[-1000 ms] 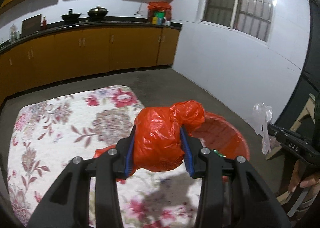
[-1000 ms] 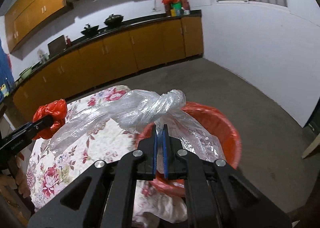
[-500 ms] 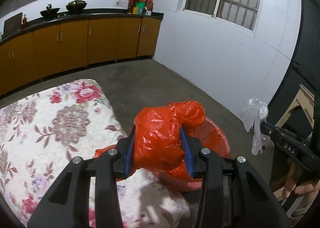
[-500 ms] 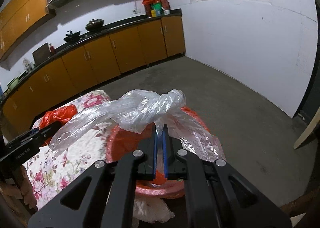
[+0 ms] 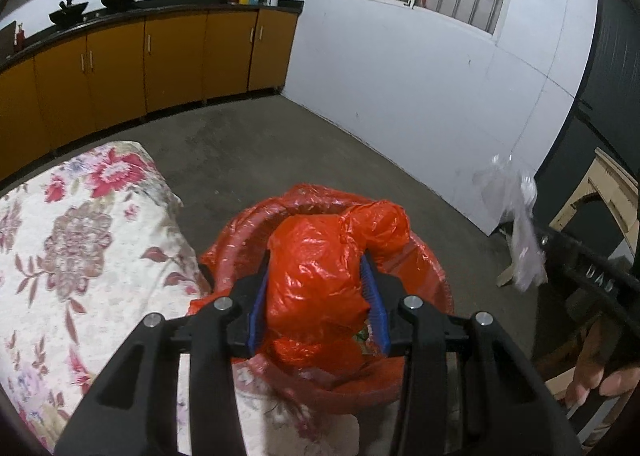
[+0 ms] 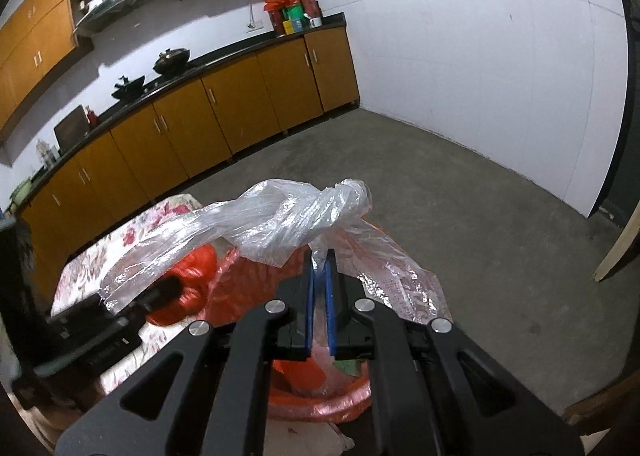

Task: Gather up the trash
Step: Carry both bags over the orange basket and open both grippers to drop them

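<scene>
My left gripper (image 5: 316, 296) is shut on a crumpled red plastic bag (image 5: 320, 268) and holds it right above the red-lined trash bin (image 5: 424, 256). My right gripper (image 6: 319, 288) is shut on a knotted clear plastic bag (image 6: 280, 219), held over the same bin (image 6: 320, 396). In the right wrist view the left gripper (image 6: 160, 292) and its red bag (image 6: 196, 264) show at the left. In the left wrist view the right gripper (image 5: 588, 276) and the clear bag (image 5: 516, 223) show at the right.
A table with a floral cloth (image 5: 60, 256) stands left of the bin. Orange cabinets with a black counter (image 6: 224, 95) line the far wall. A white wall (image 5: 420, 75) and bare concrete floor (image 6: 480, 215) lie to the right. A wooden piece (image 5: 600, 191) leans at the far right.
Both grippers have moved right, off the table and over the bin, each keeping its bag. The bin now sits directly beneath both bags.
</scene>
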Motion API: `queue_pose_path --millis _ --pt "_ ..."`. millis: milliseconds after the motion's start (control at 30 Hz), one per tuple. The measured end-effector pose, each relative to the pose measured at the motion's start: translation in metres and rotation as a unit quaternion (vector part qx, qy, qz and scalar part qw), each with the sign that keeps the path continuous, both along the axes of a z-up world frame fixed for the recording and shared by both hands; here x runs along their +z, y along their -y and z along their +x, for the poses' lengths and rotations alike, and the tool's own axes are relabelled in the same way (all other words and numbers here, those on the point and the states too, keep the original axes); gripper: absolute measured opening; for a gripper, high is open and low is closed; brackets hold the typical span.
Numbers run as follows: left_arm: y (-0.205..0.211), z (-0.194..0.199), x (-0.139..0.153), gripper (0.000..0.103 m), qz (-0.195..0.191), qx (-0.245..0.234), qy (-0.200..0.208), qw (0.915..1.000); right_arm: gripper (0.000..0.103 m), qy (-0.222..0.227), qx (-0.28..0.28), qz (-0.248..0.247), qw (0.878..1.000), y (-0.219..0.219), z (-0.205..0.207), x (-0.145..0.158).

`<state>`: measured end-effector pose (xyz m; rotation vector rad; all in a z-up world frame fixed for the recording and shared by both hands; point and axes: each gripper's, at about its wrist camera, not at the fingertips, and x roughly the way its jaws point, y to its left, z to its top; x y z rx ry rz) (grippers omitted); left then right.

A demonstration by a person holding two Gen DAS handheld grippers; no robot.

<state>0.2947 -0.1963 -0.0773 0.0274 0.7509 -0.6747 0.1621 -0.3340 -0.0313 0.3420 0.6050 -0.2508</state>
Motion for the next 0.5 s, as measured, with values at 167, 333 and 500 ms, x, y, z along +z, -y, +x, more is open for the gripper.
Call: queue_pose_path --millis 167,333,500 --pt "0.01 0.013 -0.018 0.046 0.005 -0.004 -0.014 0.9999 0.006 0.005 0.004 0.023 1.0 0.004 0.011 -0.004" --pt "0.009 0.019 -0.037 0.053 0.014 -0.003 -0.031 0.9994 0.026 -0.006 0.016 0.047 0.999 0.005 0.02 -0.017" --pt "0.002 0.018 -0.049 0.055 0.021 0.002 -0.041 0.9989 0.03 -0.011 0.018 0.052 0.998 0.004 0.017 -0.023"
